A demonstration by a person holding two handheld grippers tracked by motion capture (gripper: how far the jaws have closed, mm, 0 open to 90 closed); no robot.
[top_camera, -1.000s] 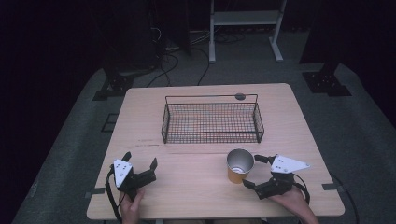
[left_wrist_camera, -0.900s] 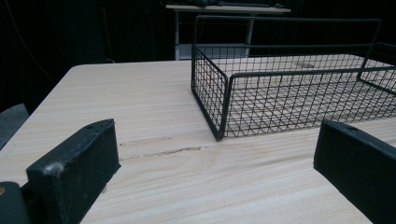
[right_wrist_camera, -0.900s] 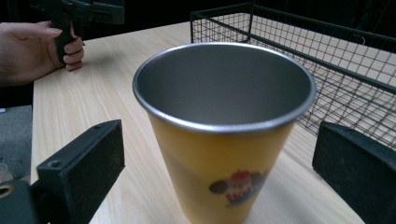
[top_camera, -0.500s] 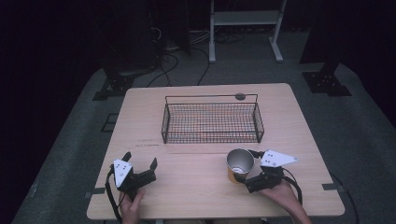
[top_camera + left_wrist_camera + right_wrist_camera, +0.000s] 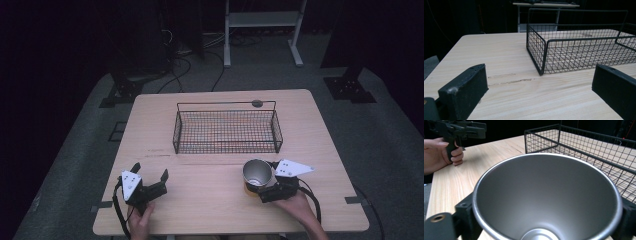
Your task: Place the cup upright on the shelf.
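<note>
Near right: steel cup (image 5: 257,173), upright, empty, plain brushed inside, no readable markings; it stands on the table (image 5: 210,200) between the jaws of the right gripper (image 5: 267,186), which pinch its sides. Near left: left gripper (image 5: 150,176), jaws spread, nothing between them. Farther, centre: black wire basket (image 5: 226,129), empty.

Dim room, black surround; table (image 5: 220,200) evenly lit from overhead, shadows soft. High view grainy. Steel cup (image 5: 546,197) interior shows mild sheen, slightly soft at 6 o'clock.
</note>
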